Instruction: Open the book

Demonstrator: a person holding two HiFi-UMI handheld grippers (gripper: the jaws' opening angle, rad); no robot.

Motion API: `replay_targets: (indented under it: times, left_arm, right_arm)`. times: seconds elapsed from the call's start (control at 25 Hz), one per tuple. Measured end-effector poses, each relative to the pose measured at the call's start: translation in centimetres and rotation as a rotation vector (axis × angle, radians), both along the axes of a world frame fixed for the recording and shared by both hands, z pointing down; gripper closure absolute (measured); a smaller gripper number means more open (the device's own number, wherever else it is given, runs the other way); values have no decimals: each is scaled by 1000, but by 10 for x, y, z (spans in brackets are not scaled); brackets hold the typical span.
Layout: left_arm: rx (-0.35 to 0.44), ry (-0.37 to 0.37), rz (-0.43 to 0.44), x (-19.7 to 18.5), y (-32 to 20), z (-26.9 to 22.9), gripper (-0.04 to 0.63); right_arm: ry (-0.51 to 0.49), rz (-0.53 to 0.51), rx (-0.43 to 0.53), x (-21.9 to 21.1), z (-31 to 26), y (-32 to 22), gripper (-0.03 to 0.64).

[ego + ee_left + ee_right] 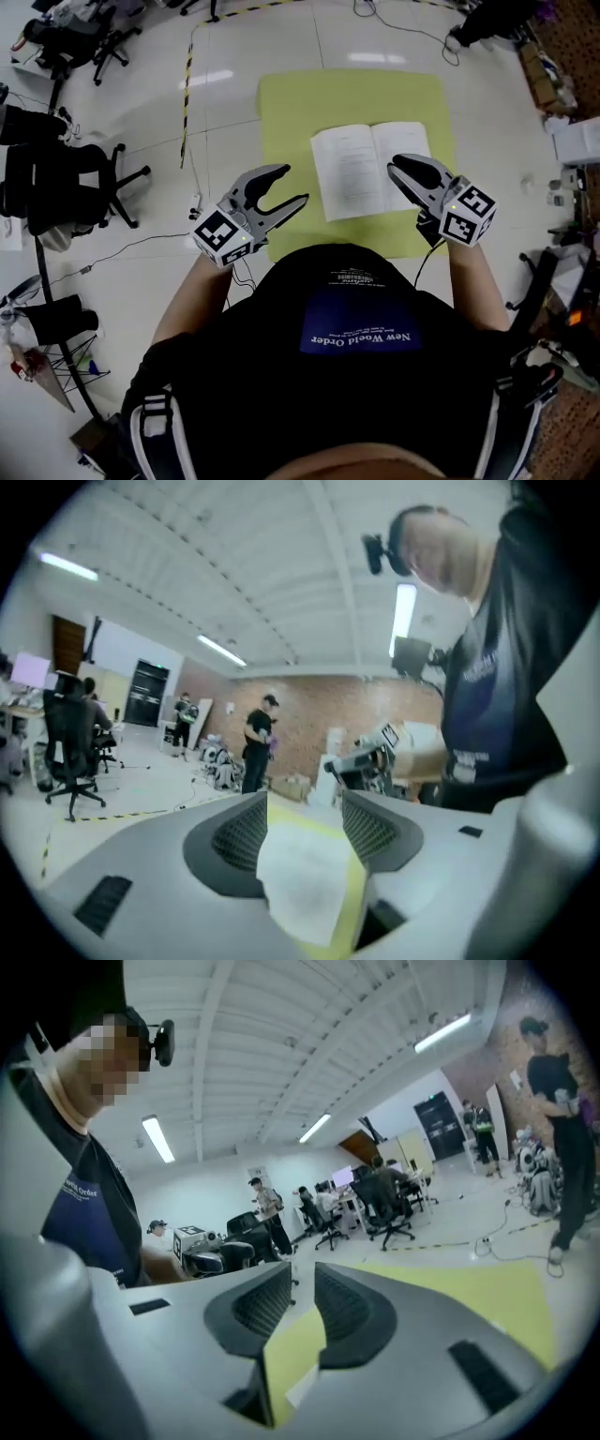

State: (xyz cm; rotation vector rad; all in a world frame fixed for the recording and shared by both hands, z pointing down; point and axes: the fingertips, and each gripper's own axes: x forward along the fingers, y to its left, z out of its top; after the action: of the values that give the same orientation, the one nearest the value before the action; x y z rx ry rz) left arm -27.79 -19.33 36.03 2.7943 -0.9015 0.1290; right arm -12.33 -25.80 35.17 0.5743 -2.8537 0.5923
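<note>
Closest to the head camera, a black and navy shirt with white print (361,337) is seen, and two bare forearms are stretched forward from it. Each forearm ends at a grey two-jaw gripper carrying a cube with square markers.

The left gripper (292,186) is held rolled onto its side and aimed toward the right. Its jaws are spread wide and nothing is gripped; only white paper and yellow mat are seen through the gap. It is shown over the near left corner of a square yellow-green mat (291,103).

The right gripper (395,166) is aimed forward and to the left. Its jaws are drawn narrow, with a slim gap left between the pads and nothing held in it.

The white paper book (361,169) is laid open, pages up, on the right half of the mat. Its right page is partly covered in the head view by the right gripper.

Black office chairs (56,178) are parked on the white floor (234,56) well left of the mat. A yellow-and-black striped tape (187,84) is run along the floor beside the mat's left edge.
</note>
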Motion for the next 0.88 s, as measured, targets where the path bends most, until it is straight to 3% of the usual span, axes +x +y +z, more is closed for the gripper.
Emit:
replay_targets:
  times: [0.08,0.16,0.32,0.48,0.64,0.88]
  left_arm:
    - [8,169,-68,-14,-1,-48,341]
    - [40,283,-105,-25,3,-84,361]
    - [99,398,-203,-43,18,-124,564]
    - [41,537,-225,-47,33,-130,589]
    - [45,537,-230,-40,47,-121,589]
    - [49,525,-244,-49,57,-120,589]
  right_arm:
    - [-40,39,76,5,-39,-1,571]
    - [-75,80,150,11,-72,0,594]
    - [-119,129,275,20,-120,12,627]
    - [-147,130,289,26,-134,28,627]
    - [-189,126,229,23,-126,35,629]
    - [-135,122,223,17,-113,45,630]
